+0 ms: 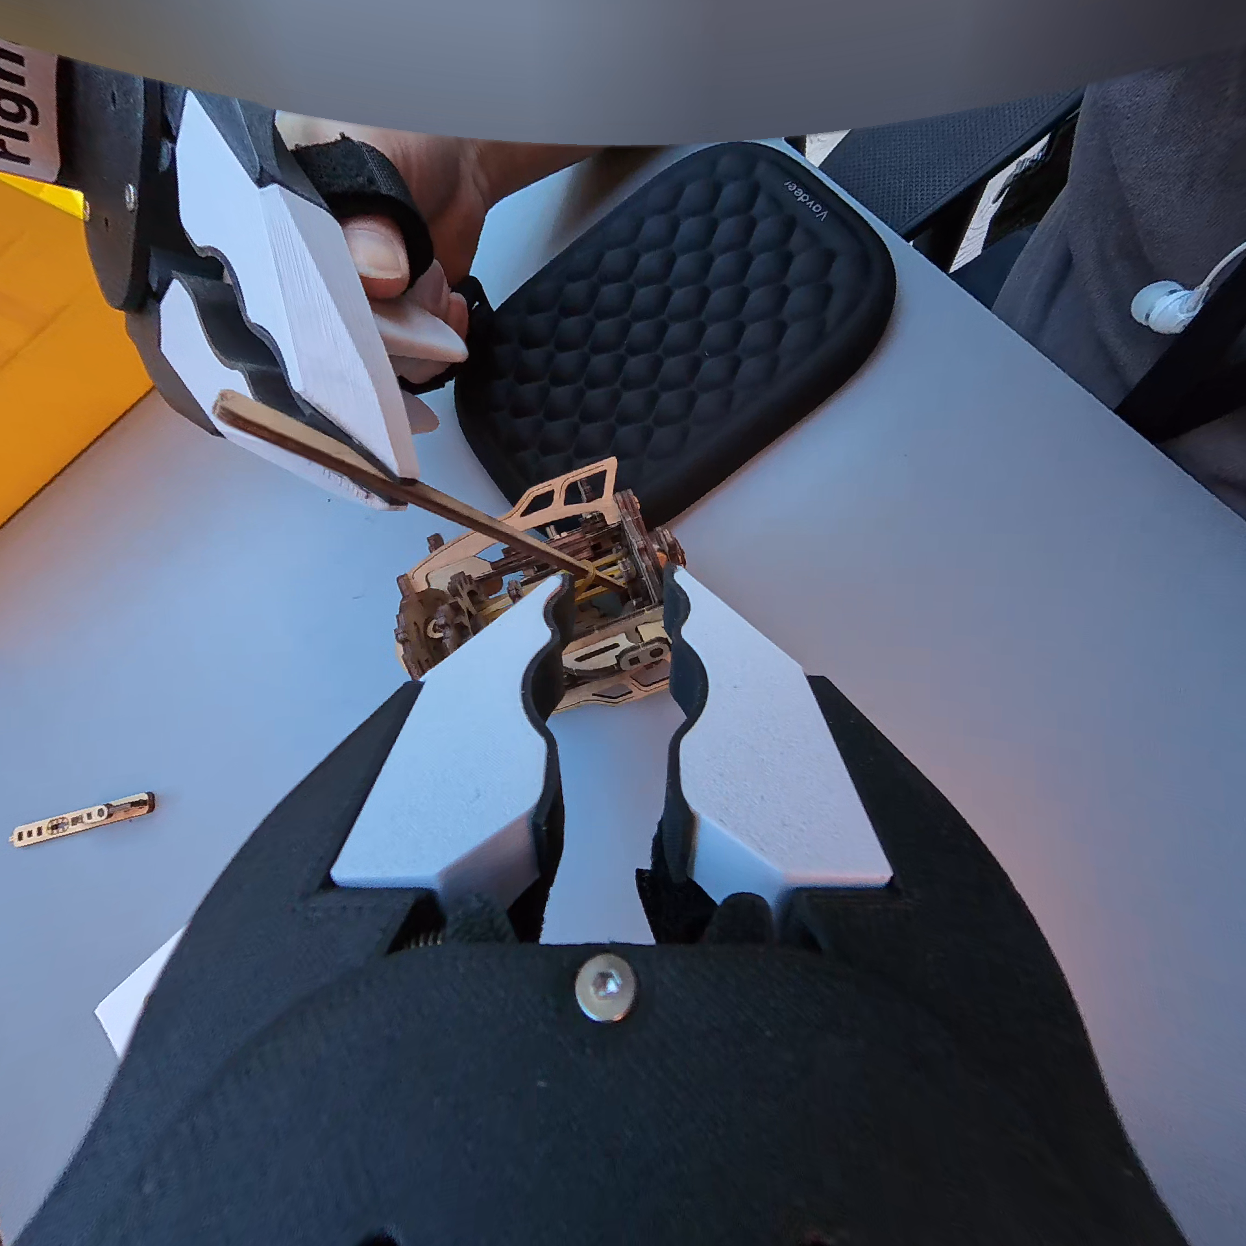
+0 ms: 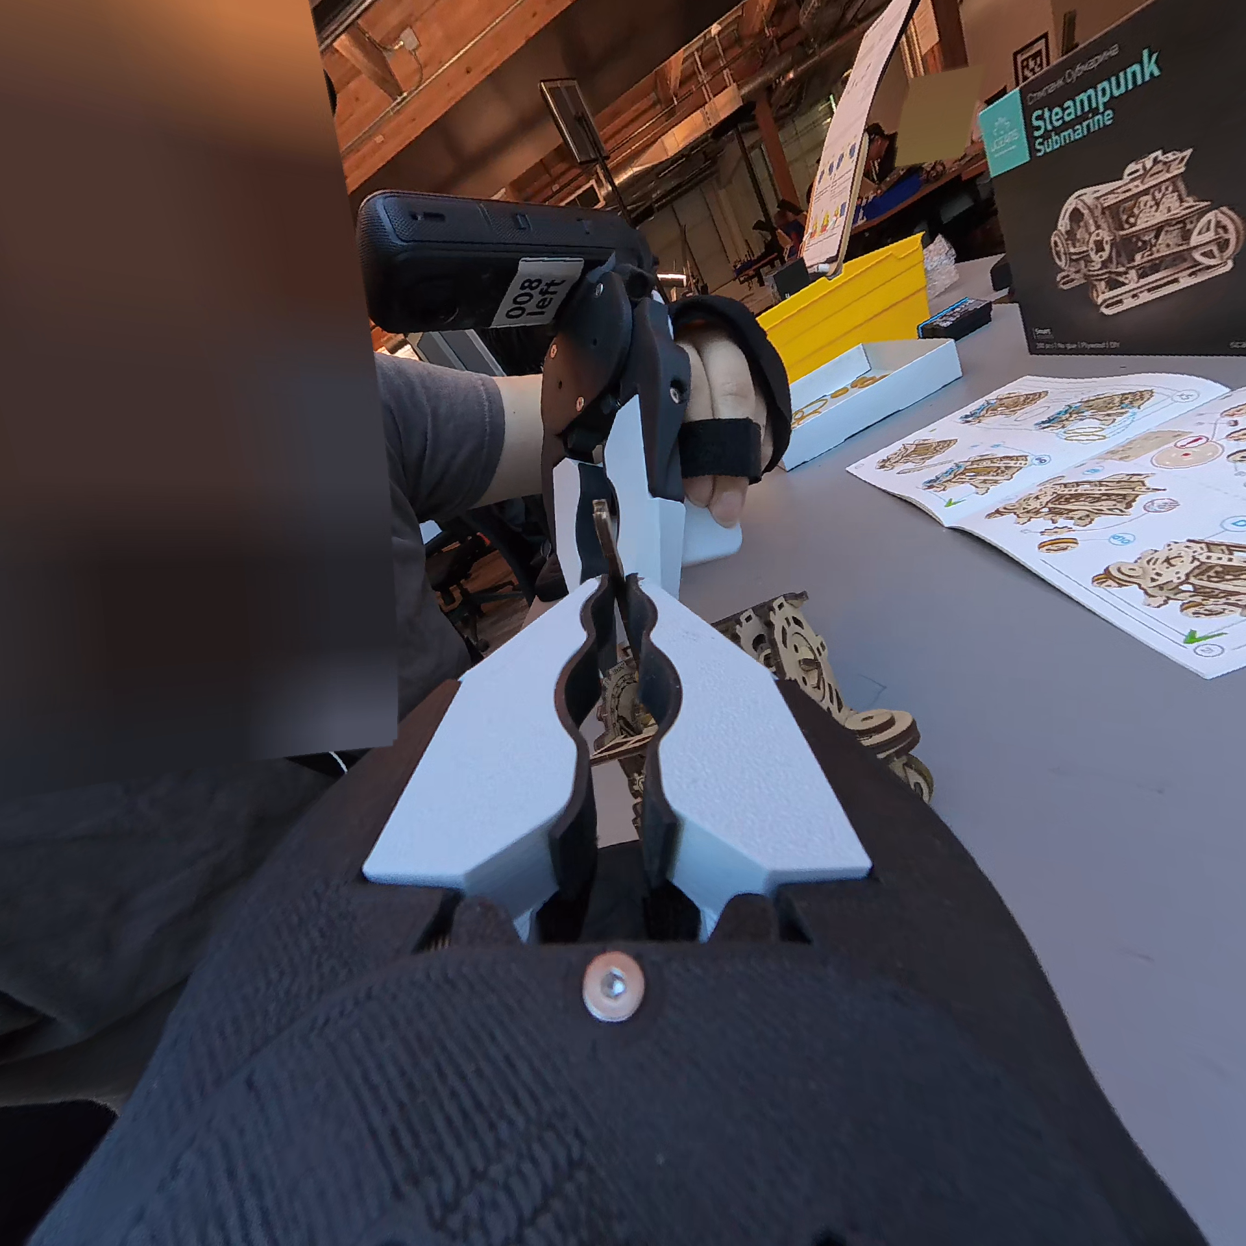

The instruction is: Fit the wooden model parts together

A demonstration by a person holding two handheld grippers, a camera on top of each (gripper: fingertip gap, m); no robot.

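A partly built wooden model [image 1: 512, 593] stands on the grey table [image 1: 876, 640]. My left gripper [image 1: 617, 580] has its jaws closed on the model's near end and holds it steady. My right gripper [image 1: 394, 487] comes in from the upper left, shut on a thin wooden stick [image 1: 472, 519]. The stick's tip reaches inside the model's frame, beside a yellow rubber band [image 1: 593, 578]. In the right wrist view the stick [image 2: 607, 539] shows edge-on between the tips of my right gripper [image 2: 617, 586]. The model [image 2: 802, 647] lies just beyond, and the left gripper's fingers [image 2: 634, 472] point down at it.
A black padded pouch [image 1: 674, 323] lies right behind the model. A small loose wooden part [image 1: 81, 819] lies at the left. A yellow bin [image 2: 849, 303], a white tray of parts [image 2: 870, 391], an open instruction booklet [image 2: 1079, 512] and the kit box [image 2: 1119, 202] stand farther off. The left gripper's tips are roughly 6 cm from the right gripper's.
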